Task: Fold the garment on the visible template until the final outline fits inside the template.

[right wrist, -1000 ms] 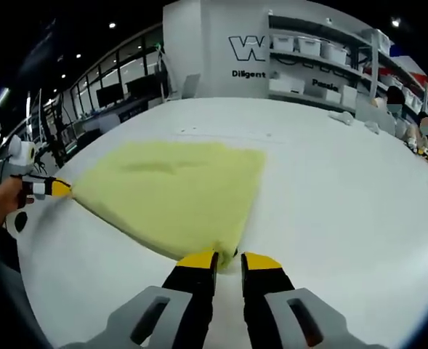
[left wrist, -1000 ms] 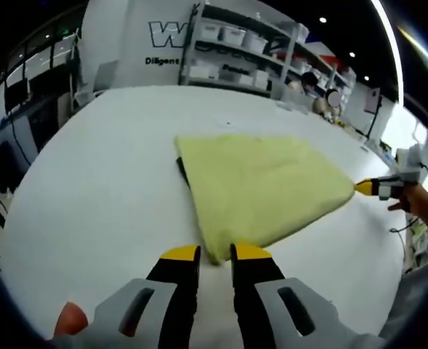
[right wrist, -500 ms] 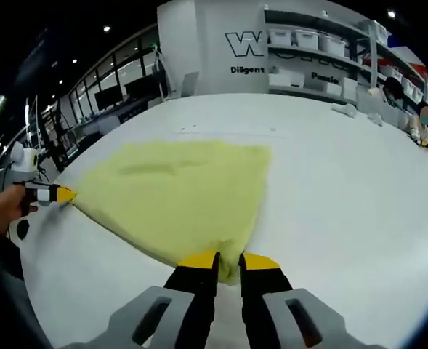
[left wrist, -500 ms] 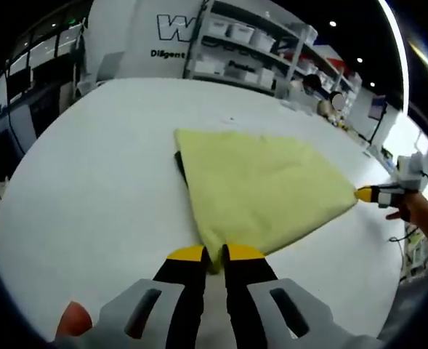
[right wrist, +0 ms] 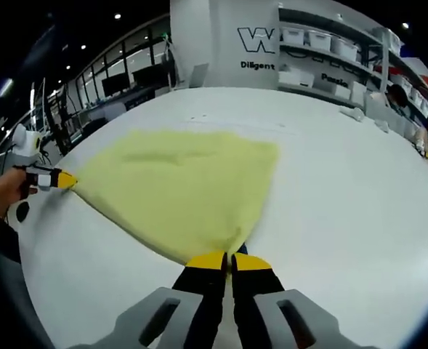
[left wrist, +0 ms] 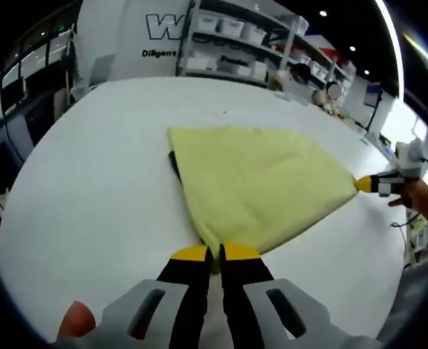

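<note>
On white table point(left wrist: 90, 182), yellow garment point(left wrist: 257, 182) lay flat; L gripper point(left wrist: 214, 252) & R gripper point(right wrist: 228, 260) each pinched a near corner, jaws closed on cloth.

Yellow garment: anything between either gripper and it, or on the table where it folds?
Nothing visible. The left gripper and right gripper have jaws closed on corners of the yellow garment. The white table around it is bare; a dark strip shows at the garment's edge.
</note>
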Motion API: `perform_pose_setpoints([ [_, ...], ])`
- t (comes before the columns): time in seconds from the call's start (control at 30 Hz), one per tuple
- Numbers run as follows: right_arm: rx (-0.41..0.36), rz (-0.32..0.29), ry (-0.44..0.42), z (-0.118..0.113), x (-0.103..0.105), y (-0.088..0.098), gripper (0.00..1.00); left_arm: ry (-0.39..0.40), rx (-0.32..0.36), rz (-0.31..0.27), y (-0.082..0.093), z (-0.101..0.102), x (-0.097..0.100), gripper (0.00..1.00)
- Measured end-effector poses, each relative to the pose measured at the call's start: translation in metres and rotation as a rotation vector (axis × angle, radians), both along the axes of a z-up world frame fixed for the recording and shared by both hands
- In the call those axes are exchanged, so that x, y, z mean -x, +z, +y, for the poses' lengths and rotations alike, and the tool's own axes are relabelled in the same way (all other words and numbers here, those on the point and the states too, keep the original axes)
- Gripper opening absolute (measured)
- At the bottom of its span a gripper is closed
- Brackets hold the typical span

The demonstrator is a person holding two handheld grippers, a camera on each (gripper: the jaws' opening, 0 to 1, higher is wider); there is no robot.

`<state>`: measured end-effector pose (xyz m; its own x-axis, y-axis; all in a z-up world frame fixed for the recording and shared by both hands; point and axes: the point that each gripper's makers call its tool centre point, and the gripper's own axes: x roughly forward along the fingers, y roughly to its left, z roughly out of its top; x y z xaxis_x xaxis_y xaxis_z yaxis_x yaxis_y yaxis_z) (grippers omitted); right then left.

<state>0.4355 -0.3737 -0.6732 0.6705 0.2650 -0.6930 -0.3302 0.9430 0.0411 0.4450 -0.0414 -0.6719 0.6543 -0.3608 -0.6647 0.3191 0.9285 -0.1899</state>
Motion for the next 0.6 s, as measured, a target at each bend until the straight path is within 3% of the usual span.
perform_pose_setpoints([
  [0.6, 0.065, 0.127, 0.034, 0.001, 0.062, -0.002, 0.0, -0.023, -0.022, 0.049, 0.001, 0.0, 0.069, 0.01],
])
